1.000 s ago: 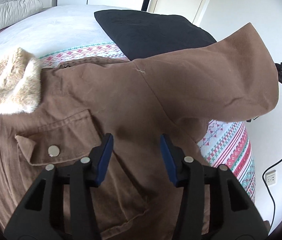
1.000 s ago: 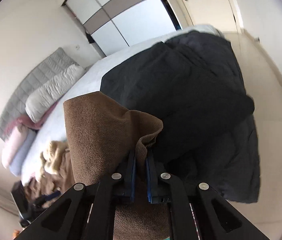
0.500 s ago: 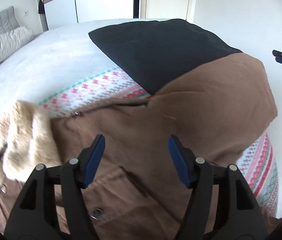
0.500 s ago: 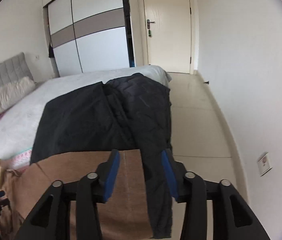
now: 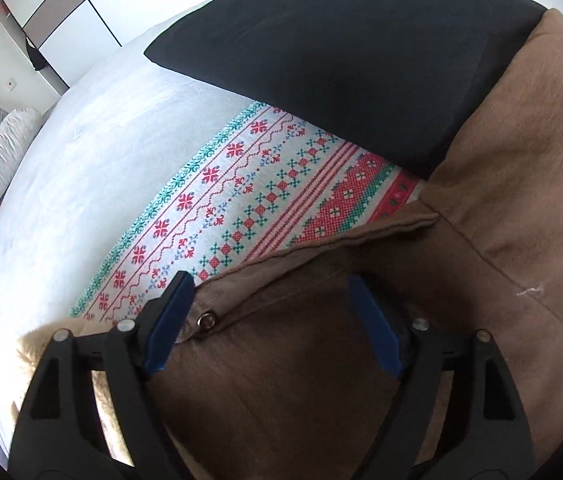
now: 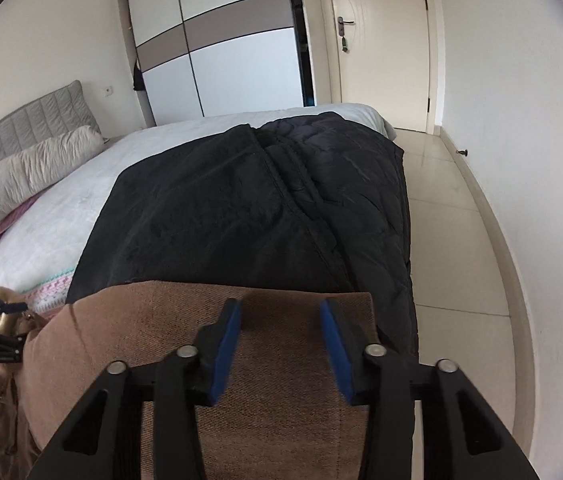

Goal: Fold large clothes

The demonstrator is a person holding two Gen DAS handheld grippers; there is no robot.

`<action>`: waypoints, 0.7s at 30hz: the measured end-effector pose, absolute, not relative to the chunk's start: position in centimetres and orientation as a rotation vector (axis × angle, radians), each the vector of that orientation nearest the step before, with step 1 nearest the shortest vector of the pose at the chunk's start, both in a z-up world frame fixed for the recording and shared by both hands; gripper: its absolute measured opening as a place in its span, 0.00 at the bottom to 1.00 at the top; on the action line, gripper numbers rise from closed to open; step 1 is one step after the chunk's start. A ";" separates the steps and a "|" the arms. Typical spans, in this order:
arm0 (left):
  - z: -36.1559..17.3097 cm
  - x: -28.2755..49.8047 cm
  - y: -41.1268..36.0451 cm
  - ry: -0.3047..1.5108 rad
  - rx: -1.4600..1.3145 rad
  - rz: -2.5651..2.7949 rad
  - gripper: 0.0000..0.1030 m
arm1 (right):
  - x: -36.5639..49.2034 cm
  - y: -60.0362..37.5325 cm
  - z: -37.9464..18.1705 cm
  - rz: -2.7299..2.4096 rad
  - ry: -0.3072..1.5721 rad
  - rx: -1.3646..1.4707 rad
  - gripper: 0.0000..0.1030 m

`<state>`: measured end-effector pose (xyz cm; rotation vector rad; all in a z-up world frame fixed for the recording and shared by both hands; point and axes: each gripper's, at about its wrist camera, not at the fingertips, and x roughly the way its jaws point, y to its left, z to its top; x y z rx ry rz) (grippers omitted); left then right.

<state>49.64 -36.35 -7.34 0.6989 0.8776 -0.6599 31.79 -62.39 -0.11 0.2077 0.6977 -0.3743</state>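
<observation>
Hovering over brown coat [image 5: 301, 400] on bed [image 5: 81, 184] | left gripper [image 5: 269, 284] fingers just opened wider, gripping nothing | right gripper [image 6: 279, 304] fingers apart

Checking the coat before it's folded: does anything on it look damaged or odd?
A small white loose thread sticks out of the shoulder seam of the brown coat, at the right of the left wrist view. It may be a fraying stitch. Nothing else stands out.
</observation>
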 end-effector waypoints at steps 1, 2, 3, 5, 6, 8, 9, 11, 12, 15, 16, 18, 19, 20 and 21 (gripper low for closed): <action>-7.4 50.1 -36.1 0.899 0.659 -0.662 0.79 | 31.8 -61.6 -0.3 -0.394 0.701 0.165 0.04; -7.5 50.6 -35.7 0.926 0.600 -0.664 0.75 | 31.6 -60.5 -0.3 -0.411 0.701 0.113 0.03; -7.6 50.9 -35.4 0.956 0.550 -0.674 0.66 | 31.4 -59.6 -0.2 -0.427 0.694 0.068 0.02; -7.7 50.3 -34.9 0.968 0.499 -0.701 0.41 | 30.7 -57.9 0.1 -0.454 0.667 0.000 0.01; -7.6 49.7 -34.9 0.944 0.519 -0.680 0.22 | 30.2 -57.1 0.5 -0.479 0.644 -0.031 0.01; -7.0 48.1 -34.9 0.880 0.531 -0.616 0.14 | 29.2 -55.8 1.5 -0.545 0.577 -0.102 0.00; -6.4 47.5 -34.7 0.835 0.497 -0.568 0.12 | 28.7 -55.3 2.2 -0.587 0.537 -0.144 0.00; -4.9 46.4 -33.7 0.743 0.391 -0.494 0.11 | 28.0 -55.1 3.9 -0.643 0.466 -0.172 0.00; -4.3 46.1 -33.2 0.719 0.330 -0.473 0.11 | 27.7 -55.7 4.8 -0.658 0.439 -0.149 0.00; -4.8 46.5 -33.2 0.718 0.292 -0.419 0.08 | 26.5 -58.9 6.9 -0.588 0.390 0.033 0.01; -5.5 47.1 -33.8 0.751 0.307 -0.415 0.08 | 26.3 -60.4 7.1 -0.549 0.398 0.116 0.07; -6.6 47.4 -34.7 0.783 0.342 -0.398 0.08 | 26.0 -63.2 6.7 -0.467 0.418 0.271 0.33; -6.8 47.6 -35.1 0.780 0.360 -0.387 0.08 | 26.2 -64.3 6.2 -0.436 0.433 0.325 0.58; -6.9 47.4 -35.2 0.769 0.371 -0.379 0.08 | 26.2 -65.2 5.6 -0.424 0.444 0.361 0.67; -6.9 47.3 -35.2 0.765 0.373 -0.377 0.08 | 26.3 -66.0 4.8 -0.422 0.458 0.384 0.69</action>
